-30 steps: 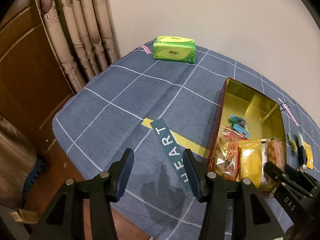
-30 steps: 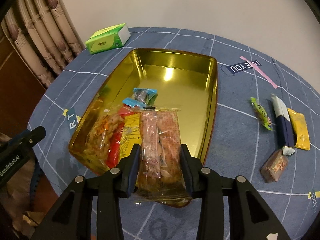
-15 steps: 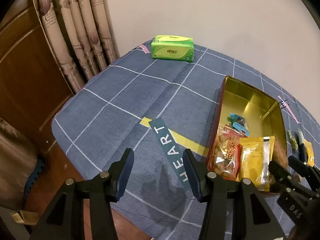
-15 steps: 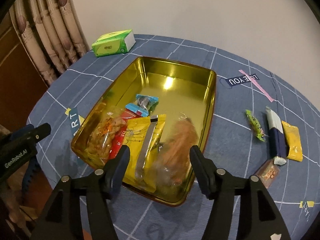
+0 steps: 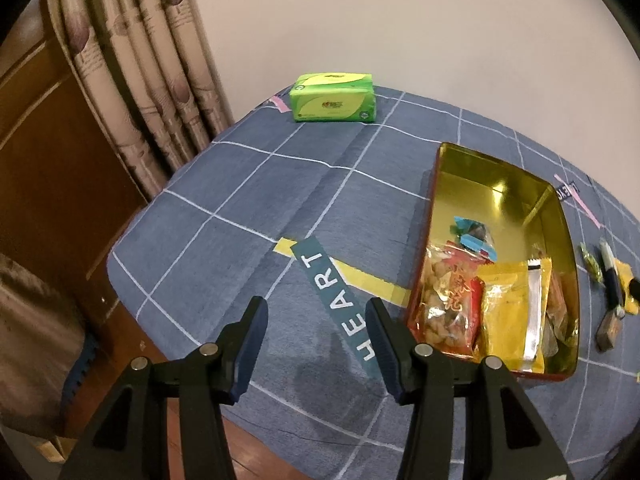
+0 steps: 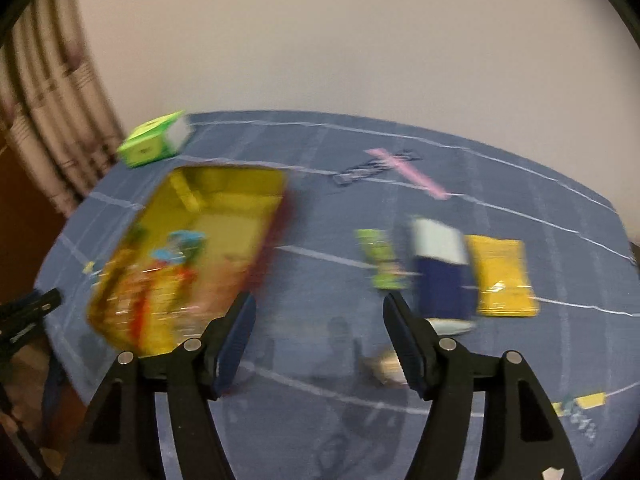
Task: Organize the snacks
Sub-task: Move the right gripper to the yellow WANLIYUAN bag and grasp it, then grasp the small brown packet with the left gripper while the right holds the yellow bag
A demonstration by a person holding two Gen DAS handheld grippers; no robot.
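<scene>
Snacks lie in two groups on a round table covered by a blue checked cloth (image 5: 248,216). One group sits in the near end of a gold tin (image 5: 500,184), which rests on the cloth to the right of a strip printed HEART (image 5: 340,304): a clear bag of fried bites with a red label (image 5: 448,304), a yellow packet with a silver stripe (image 5: 516,312) just beside it, another clear packet (image 5: 558,312) against the tin's right wall, and a small blue-wrapped candy (image 5: 474,238) farther back. The far half of the tin is bare metal.

The second group lies on the cloth to the right of the tin, well apart from it: a thin green packet (image 6: 380,256), a navy and white pack (image 6: 440,276) next to it, a yellow packet (image 6: 502,276) touching that one on its right, and a small brown piece (image 6: 386,366) nearer the camera, partly hidden behind a finger.

The left gripper (image 5: 316,344) hangs over the near edge of the table beside the tin, its jaws apart with nothing between them. The right gripper (image 6: 320,344) is over bare cloth between the tin and the loose packets; its jaws have just been opening and stand apart, empty. That view is heavily blurred.

A green tissue pack (image 5: 334,98) stands at the far edge of the table near a patterned curtain (image 5: 132,72).
</scene>
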